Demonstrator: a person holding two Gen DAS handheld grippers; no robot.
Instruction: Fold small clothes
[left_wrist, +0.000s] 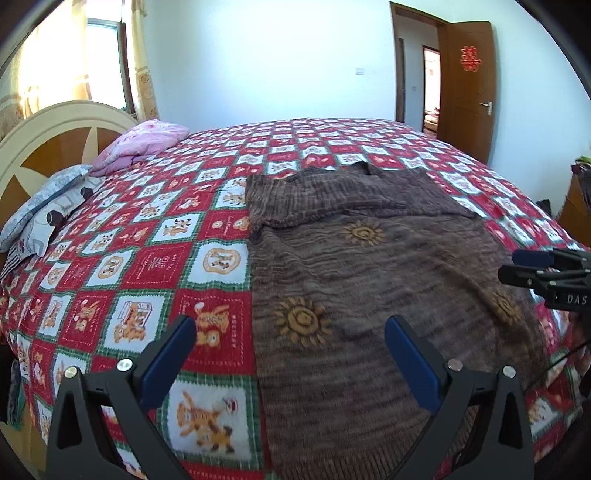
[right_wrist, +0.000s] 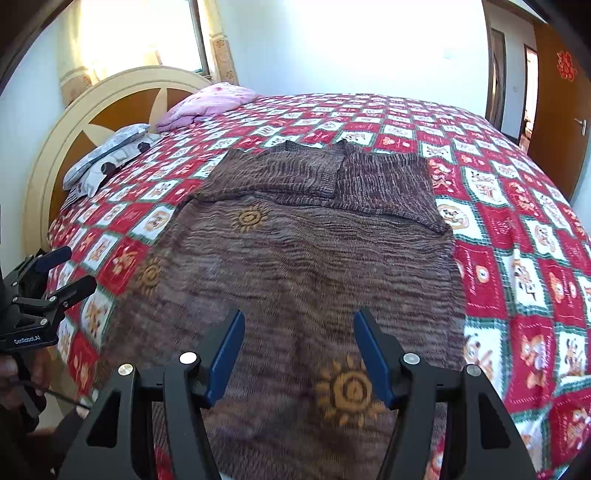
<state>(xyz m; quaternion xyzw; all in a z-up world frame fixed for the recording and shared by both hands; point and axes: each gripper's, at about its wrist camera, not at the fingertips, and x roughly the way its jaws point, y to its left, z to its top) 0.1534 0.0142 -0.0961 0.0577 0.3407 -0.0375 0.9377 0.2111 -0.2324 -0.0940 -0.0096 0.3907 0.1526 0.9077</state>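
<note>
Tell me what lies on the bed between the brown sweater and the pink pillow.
Nothing: between the sweater and the pink pillow only bare checkered bedspread shows. Both wrist views show that stretch clear.

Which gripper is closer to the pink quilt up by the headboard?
Left. The left gripper hangs over the brown sweater's headboard-side edge; the right gripper is above the sweater's middle, farther from the pink quilt.

white letters "das" show on the black body of the right gripper (left_wrist: 532, 267) — "genrobot.ai" on the left gripper (right_wrist: 64, 271) — and a red double-happiness sign (left_wrist: 470, 59) hangs on the brown door (left_wrist: 469, 110).
</note>
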